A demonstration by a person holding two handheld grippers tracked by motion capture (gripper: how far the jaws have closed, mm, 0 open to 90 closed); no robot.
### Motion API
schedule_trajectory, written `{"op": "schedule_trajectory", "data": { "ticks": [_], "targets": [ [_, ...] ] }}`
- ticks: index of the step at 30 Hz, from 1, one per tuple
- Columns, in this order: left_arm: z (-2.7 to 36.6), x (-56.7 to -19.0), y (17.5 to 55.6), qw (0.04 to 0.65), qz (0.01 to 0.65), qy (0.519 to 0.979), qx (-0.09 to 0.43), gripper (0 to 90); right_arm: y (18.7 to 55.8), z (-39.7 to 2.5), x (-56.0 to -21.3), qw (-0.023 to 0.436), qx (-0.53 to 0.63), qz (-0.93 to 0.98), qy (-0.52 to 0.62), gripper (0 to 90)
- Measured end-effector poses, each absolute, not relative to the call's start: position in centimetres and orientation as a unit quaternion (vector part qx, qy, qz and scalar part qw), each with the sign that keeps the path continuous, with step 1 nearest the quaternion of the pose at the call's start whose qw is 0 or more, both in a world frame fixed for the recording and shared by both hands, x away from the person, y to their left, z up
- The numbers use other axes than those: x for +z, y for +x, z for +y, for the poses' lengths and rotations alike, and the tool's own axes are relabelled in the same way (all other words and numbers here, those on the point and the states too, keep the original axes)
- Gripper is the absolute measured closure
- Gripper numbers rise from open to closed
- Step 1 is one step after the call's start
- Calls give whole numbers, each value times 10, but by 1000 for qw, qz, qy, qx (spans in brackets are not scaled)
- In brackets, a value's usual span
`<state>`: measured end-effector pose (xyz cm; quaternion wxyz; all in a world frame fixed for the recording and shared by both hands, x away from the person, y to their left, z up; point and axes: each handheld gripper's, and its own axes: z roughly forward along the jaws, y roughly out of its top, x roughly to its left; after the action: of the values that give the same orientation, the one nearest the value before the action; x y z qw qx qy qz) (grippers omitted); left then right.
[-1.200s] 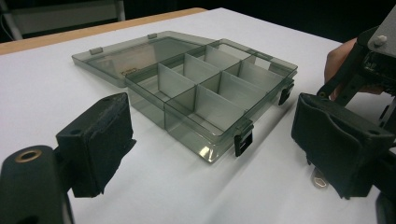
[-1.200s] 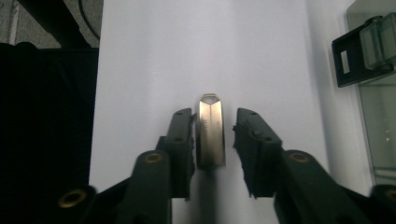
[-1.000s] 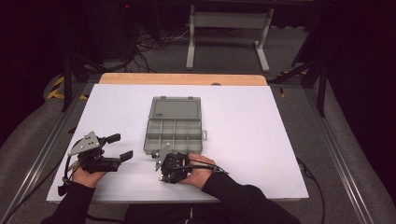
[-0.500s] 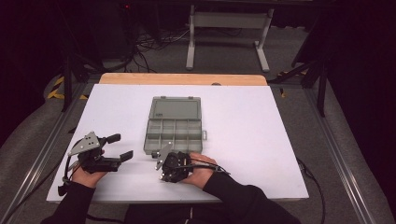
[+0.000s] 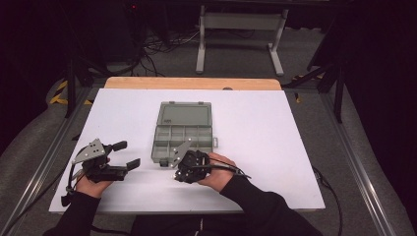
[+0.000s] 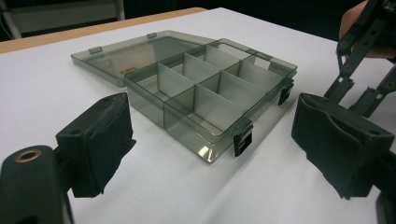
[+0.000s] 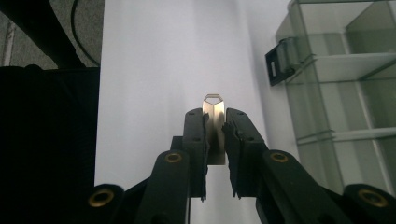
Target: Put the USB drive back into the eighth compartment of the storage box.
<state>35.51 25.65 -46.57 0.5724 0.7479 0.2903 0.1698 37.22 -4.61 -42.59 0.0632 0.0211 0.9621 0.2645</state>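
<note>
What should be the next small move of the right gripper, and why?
Probably carry the metal piece over the open box and release it into a compartment. The right gripper is shut on it just beside the box, the compartments look empty, and the left gripper waits open.

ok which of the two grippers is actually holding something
The right gripper: its jaws are shut on a small metal piece, beside the open box. The left gripper has its jaws wide apart, with nothing between them.
</note>
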Motion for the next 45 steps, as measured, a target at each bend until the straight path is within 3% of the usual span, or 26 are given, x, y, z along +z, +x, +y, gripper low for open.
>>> {"op": "schedule_trajectory", "data": {
  "ticks": [19, 45],
  "targets": [
    [256, -466, 355, 573, 291, 747, 170, 132, 389, -66, -397, 85, 273, 957, 53, 792],
    [256, -466, 355, 572, 290, 748, 169, 132, 414, -88, -390, 111, 273, 949, 112, 791]
  ]
}}
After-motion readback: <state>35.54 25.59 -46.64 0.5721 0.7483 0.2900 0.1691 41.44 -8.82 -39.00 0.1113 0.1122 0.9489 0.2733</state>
